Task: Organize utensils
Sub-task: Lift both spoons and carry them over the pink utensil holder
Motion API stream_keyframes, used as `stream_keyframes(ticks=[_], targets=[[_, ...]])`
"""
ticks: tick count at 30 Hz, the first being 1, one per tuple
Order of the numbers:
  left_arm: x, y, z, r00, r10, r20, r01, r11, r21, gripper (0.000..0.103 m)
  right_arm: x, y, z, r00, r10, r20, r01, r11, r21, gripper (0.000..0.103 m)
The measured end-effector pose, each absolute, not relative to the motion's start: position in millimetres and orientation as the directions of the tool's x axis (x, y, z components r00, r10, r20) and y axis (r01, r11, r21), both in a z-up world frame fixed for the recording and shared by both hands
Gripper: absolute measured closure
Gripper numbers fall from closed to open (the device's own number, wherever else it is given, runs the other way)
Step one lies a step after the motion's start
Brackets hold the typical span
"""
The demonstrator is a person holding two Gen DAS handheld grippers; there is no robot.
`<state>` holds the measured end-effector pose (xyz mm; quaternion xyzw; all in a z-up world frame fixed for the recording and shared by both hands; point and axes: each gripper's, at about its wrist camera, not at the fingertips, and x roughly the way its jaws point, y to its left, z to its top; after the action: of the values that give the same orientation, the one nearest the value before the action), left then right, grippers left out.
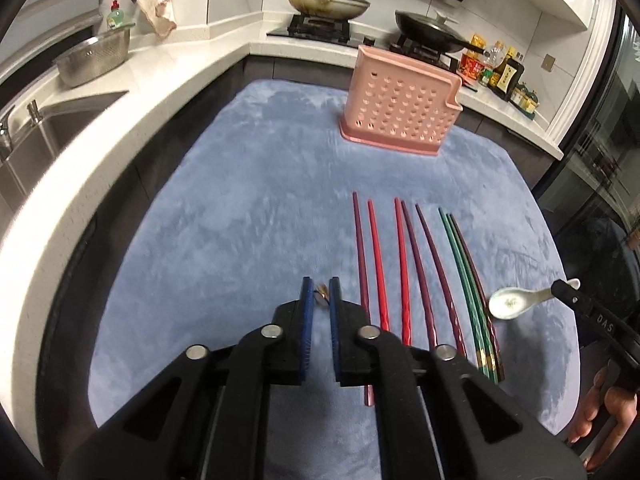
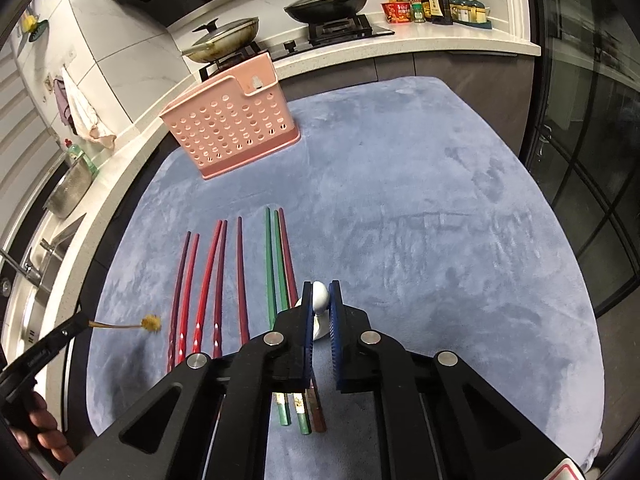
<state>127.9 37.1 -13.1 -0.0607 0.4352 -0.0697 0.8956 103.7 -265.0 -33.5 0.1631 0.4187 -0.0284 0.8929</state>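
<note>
A pink perforated utensil holder (image 1: 396, 106) (image 2: 236, 128) stands at the far side of a blue cloth (image 1: 248, 208) (image 2: 420, 200). Several red, purple and green chopsticks (image 1: 404, 272) (image 2: 224, 276) lie side by side on the cloth. My left gripper (image 1: 321, 294) is shut on a thin golden stick with a fuzzy yellow tip (image 2: 150, 323), held just above the cloth left of the chopsticks. My right gripper (image 2: 320, 300) is shut on the handle of a white ceramic spoon (image 1: 510, 302) (image 2: 320, 298), to the right of the chopsticks.
A white counter wraps around the table with a sink (image 1: 48, 136) and steel colander (image 1: 94, 60) at left. Two lidded pans (image 1: 328, 0) (image 2: 326, 2) sit on the stove behind the holder. Sauce bottles (image 1: 500, 70) stand at the back right.
</note>
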Motion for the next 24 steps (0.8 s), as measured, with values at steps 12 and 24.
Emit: stream_keyframes(ticks=[12, 24], targets=[[149.2, 37.8, 26.1, 0.647, -0.166, -0.745, 0.109, 0.986, -0.125, 0.102, 113.1, -265.7, 2.2, 0.695, 0.091, -0.713, 0.155, 0.950, 0.273, 0.096], [240.6, 7.7, 133.3, 0.766, -0.174, -0.619, 0.167, 0.983, -0.070, 0.102, 226.0, -266.3, 88.7, 0.791, 0.091, -0.605, 0.072, 0.968, 0.240, 0.096]])
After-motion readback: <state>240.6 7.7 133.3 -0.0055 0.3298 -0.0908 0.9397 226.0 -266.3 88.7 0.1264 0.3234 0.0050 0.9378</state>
